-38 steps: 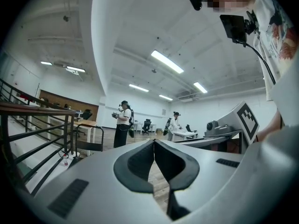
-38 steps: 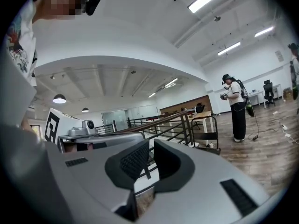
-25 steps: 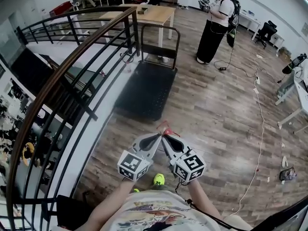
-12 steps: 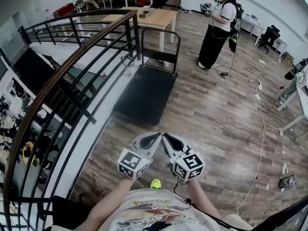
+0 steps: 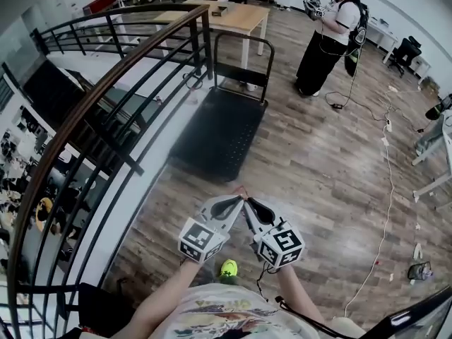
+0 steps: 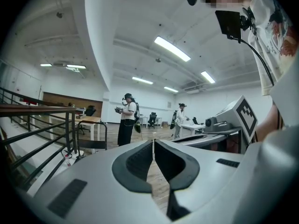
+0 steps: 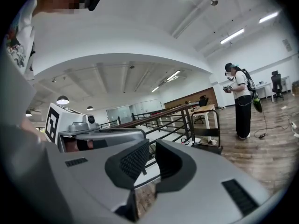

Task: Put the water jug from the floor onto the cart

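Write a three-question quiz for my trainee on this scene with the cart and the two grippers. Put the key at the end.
1. True or false: nothing lies on the deck of the cart.
2. In the head view, the standing person is: A. on the cart's deck; B. to the cart's right; C. to the cart's left.
3. Are the jaws of the left gripper together or apart?
Key: 1 true; 2 B; 3 together.
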